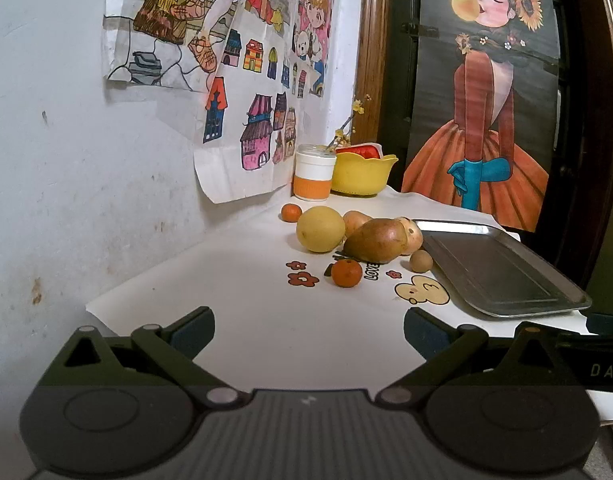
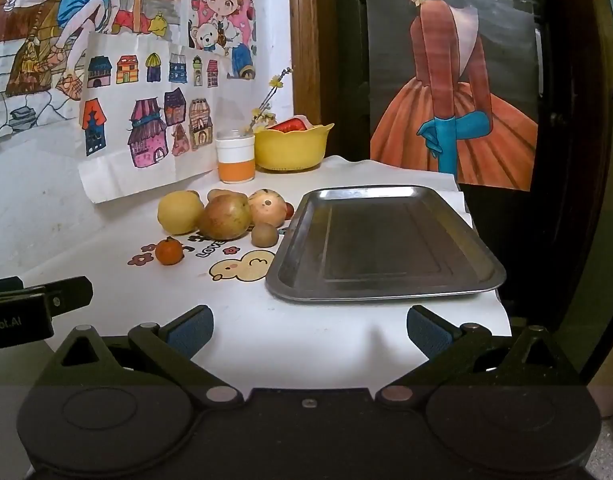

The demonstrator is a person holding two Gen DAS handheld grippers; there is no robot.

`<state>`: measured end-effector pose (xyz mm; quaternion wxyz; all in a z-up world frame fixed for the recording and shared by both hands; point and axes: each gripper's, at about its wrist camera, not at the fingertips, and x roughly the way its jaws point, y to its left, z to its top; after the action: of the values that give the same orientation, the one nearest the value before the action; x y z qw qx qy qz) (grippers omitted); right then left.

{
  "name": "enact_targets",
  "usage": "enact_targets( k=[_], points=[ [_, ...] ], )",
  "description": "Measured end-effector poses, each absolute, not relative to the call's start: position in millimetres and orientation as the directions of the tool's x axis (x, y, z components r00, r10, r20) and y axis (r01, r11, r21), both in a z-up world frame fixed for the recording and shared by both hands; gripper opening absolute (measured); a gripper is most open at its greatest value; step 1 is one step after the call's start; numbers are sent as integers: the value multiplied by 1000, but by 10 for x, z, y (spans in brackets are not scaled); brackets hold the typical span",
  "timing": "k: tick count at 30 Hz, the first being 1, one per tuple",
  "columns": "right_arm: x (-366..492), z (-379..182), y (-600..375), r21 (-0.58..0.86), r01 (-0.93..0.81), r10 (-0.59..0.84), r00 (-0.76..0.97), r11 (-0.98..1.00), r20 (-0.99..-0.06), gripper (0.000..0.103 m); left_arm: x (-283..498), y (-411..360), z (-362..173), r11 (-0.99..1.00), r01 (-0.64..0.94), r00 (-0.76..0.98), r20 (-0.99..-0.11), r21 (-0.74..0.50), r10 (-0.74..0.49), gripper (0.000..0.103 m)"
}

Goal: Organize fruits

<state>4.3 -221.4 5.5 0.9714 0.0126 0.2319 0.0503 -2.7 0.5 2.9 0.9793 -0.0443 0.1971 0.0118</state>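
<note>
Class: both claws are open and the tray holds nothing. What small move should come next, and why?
Probably ease the left claw forward toward the near tangerine. It sits alone at the front of the fruit pile, apart from the pear, so it looks the easiest to grasp. The tray lies bare beside the pile, ready to receive it. The right claw is open too, facing the tray.

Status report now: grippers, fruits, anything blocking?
Left gripper open, right gripper open, both empty. Fruits loose beside bare tray. Nothing blocking.
</note>
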Motion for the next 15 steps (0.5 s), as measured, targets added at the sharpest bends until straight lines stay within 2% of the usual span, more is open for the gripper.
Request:
enact_targets(
  k=[15],
  points=[
    [41, 47, -2208, 48, -93, 104, 886, 995, -452, 103, -33, -2, 21, 996, -42, 922, -387, -83, 6, 103]
  ],
)
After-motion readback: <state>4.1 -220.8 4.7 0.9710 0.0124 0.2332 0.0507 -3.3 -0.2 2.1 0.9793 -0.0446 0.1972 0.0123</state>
